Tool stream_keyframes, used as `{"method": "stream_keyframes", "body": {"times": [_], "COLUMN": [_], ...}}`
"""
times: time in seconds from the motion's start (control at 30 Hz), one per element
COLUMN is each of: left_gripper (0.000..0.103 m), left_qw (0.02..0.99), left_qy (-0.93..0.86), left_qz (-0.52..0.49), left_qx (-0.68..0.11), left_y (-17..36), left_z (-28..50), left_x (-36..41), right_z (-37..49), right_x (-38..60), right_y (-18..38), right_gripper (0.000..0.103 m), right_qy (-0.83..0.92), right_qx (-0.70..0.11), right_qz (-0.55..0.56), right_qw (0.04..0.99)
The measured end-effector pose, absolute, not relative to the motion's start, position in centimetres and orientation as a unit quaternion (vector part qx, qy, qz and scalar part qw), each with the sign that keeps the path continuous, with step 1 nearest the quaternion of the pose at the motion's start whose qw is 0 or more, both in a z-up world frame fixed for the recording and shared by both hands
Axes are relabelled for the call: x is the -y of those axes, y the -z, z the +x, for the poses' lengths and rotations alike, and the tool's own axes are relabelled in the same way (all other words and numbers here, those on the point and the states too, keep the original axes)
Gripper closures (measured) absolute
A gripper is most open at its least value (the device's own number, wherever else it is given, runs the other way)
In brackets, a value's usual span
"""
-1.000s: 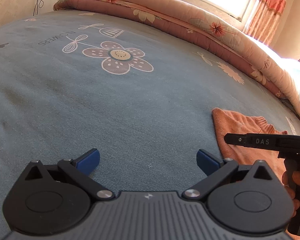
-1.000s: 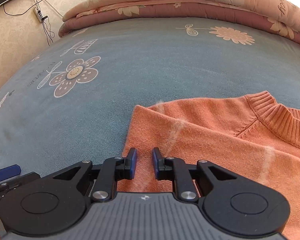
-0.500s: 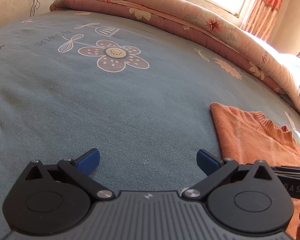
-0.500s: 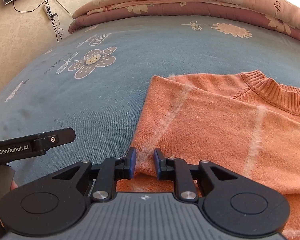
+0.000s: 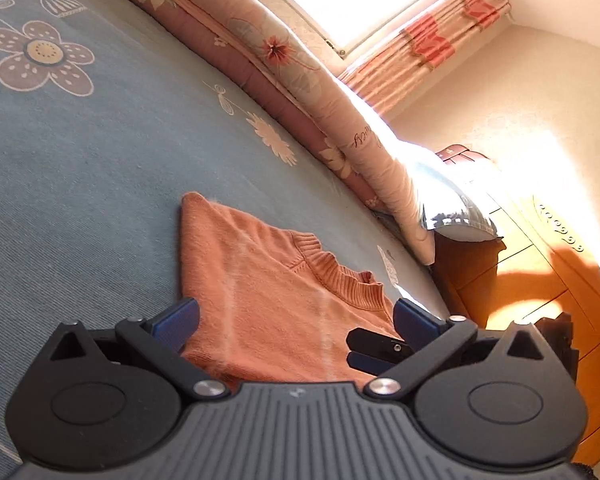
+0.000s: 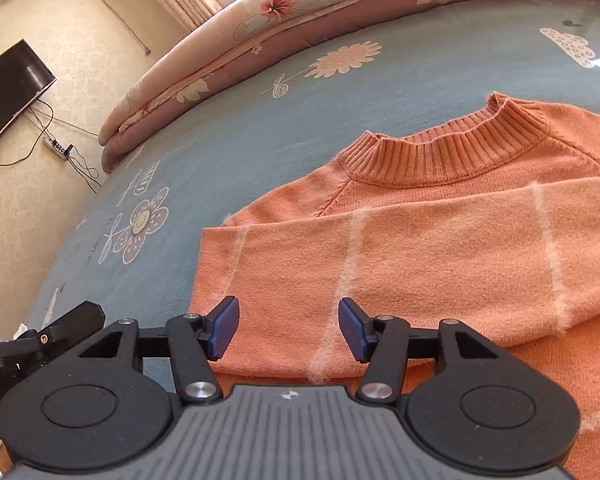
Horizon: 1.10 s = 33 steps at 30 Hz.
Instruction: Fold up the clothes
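Right gripper (image 6: pixel 287 330) let go, now spread; left gripper (image 5: pixel 294 322) gaping over sweater (image 6: pixel 440 248); sleeve folded across, next fold needs regrip.

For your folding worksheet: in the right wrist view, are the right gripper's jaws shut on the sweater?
No, the right gripper is open above the orange sweater.
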<state>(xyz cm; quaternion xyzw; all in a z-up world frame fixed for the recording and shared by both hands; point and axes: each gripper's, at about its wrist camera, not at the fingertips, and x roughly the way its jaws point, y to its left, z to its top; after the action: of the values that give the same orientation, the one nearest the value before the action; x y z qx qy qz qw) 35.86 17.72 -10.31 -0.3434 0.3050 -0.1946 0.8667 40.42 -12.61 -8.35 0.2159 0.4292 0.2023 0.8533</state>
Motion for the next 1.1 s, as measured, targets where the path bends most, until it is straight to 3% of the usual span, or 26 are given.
{"method": "stream_keyframes", "body": {"times": [0.23,0.43,0.5,0.57,0.7,0.87,1.1], "left_gripper": [0.001,0.001,0.001,0.001,0.001,0.001,0.001], "left_qw": [0.871,0.878,0.891,0.894,0.89,0.903,0.916], "left_qy": [0.171,0.155,0.16,0.171,0.16,0.099,0.037], "left_qz": [-0.299,-0.293,-0.284,-0.277,-0.261,-0.222,-0.122], "left_qx": [-0.351,-0.345,-0.317,-0.306,-0.337,-0.355,-0.381], "left_y": [12.6,11.5,10.4,10.1,11.1,10.7,10.6], "left_z": [37.2,36.8,36.1,35.8,36.4,36.3,36.5], "left_x": [-15.4,-15.6,-15.7,-15.5,-15.0,-15.8,-15.4], "right_z": [39.7,38.5,38.3,38.5,39.3,38.4,40.1], "right_x": [17.4,22.5,22.9,22.5,22.7,26.5,27.0], "right_y": [10.7,10.0,9.3,9.0,10.3,9.7,10.2], "right_gripper": [0.04,0.04,0.033,0.033,0.032,0.032,0.027], "right_qy": [-0.168,-0.121,-0.114,-0.118,-0.108,-0.041,-0.039], "right_qx": [-0.424,-0.405,-0.394,-0.387,-0.413,-0.382,-0.399], "right_qz": [0.24,0.268,0.259,0.249,0.233,0.252,0.259], "right_qw": [0.857,0.866,0.874,0.88,0.874,0.888,0.879]}}
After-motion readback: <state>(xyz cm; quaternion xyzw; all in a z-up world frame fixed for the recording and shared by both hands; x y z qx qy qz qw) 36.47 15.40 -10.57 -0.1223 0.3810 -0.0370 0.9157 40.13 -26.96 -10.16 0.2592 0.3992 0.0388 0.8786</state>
